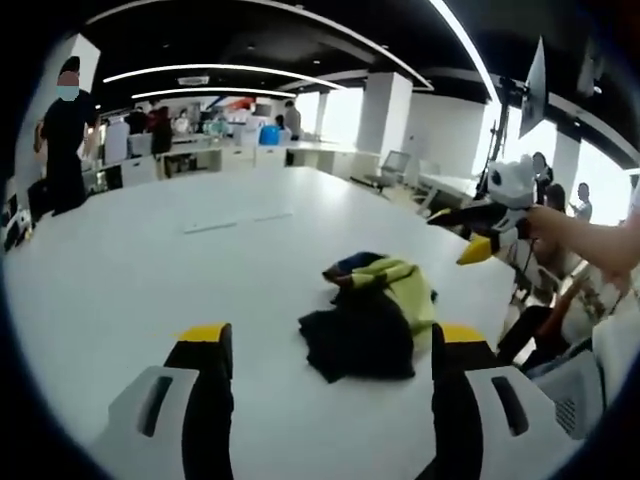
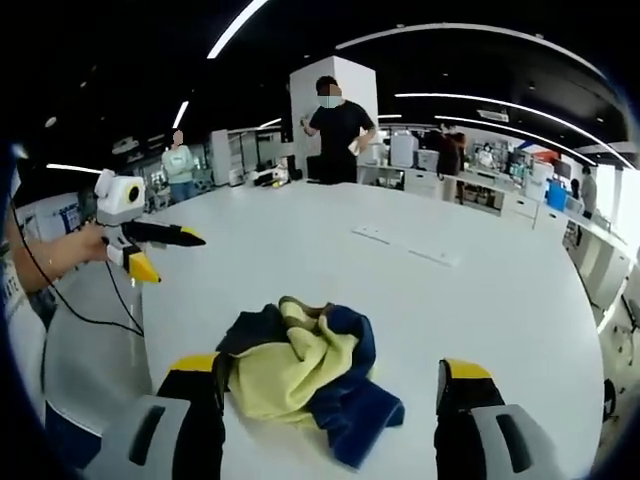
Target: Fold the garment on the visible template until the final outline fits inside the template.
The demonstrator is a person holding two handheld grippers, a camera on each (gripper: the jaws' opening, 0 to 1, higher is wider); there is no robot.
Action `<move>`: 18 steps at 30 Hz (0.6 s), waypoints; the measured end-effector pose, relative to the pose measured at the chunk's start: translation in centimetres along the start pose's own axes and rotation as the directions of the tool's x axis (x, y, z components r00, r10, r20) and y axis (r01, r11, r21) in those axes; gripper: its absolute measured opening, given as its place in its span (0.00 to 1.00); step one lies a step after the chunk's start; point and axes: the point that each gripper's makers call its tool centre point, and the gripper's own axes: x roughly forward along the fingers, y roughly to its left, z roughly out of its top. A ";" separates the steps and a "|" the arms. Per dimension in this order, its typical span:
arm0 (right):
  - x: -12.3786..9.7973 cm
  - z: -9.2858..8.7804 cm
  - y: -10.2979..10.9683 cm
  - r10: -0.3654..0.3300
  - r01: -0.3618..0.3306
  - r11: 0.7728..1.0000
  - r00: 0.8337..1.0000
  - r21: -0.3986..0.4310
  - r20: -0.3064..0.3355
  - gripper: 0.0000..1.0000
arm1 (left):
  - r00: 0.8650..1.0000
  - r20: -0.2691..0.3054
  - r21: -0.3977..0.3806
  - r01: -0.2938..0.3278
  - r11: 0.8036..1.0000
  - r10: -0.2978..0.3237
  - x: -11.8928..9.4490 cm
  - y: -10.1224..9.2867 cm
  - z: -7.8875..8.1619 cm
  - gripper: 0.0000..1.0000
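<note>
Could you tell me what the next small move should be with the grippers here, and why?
Probably lower the right gripper onto the near edge of the garment and pinch it, to start spreading it out. The garment lies crumpled in a heap on the white table, both grippers are open and hold nothing, and the left gripper hovers short of the heap.

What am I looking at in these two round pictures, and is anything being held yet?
A person holds a two-fingered gripper in each hand, and a fisheye camera rides on each. In the left gripper view, the left gripper stands open before a crumpled garment on the white table, and the right gripper enters from the right, also open. In the right gripper view, the right gripper's own fingers frame the same yellow and blue garment, with the left gripper at left. Nothing is held. People stand in the background.
</note>
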 end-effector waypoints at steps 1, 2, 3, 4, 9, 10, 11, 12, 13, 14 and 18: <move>0.2 0.1 -0.1 0.002 -0.002 1.000 1.000 -0.002 0.002 0.85 | 1.000 -0.004 0.003 0.003 1.000 -0.003 0.3 0.0 0.0 0.77; 0.6 0.3 -0.3 0.007 -0.007 1.000 1.000 -0.001 0.000 0.84 | 1.000 -0.011 0.008 0.013 1.000 -0.012 0.7 -0.1 0.0 0.77; 0.9 0.4 -0.4 0.010 -0.010 1.000 1.000 0.000 0.000 0.83 | 1.000 -0.014 0.011 0.017 1.000 -0.017 1.0 -0.1 0.0 0.76; 1.3 0.5 -0.6 0.012 -0.012 1.000 1.000 0.001 0.001 0.82 | 0.999 -0.019 0.016 0.025 1.000 -0.025 1.4 -0.2 0.1 0.76; 2.8 0.8 -1.3 0.030 -0.030 0.999 0.999 0.019 0.011 0.76 | 0.998 -0.038 0.039 0.044 0.998 -0.043 2.7 -0.2 0.1 0.74; 3.1 1.0 -1.4 0.037 -0.037 0.999 0.999 0.030 0.013 0.75 | 0.998 -0.041 0.043 0.049 0.998 -0.047 2.9 -0.2 0.1 0.73; 3.4 1.0 -1.6 0.039 -0.039 0.999 0.999 0.033 0.014 0.74 | 0.998 -0.045 0.046 0.054 0.997 -0.051 3.3 -0.2 0.2 0.72; 3.8 1.1 -1.8 0.042 -0.043 0.998 0.999 0.038 0.017 0.72 | 0.998 -0.047 0.049 0.050 0.998 -0.048 3.4 -0.1 0.2 0.70; 4.0 1.1 -1.9 0.044 -0.044 0.998 0.999 0.041 0.015 0.71 | 0.998 -0.039 0.058 0.042 0.997 -0.040 3.6 0.1 0.3 0.68; 4.4 1.2 -2.1 0.045 -0.046 0.998 0.999 0.041 0.014 0.69 | 0.999 -0.036 0.063 0.041 0.997 -0.039 3.8 0.2 0.4 0.66; 5.6 1.3 -2.6 0.054 -0.054 0.998 0.999 0.045 0.009 0.64 | 0.998 -0.033 0.050 0.055 0.997 -0.053 4.7 0.5 0.5 0.60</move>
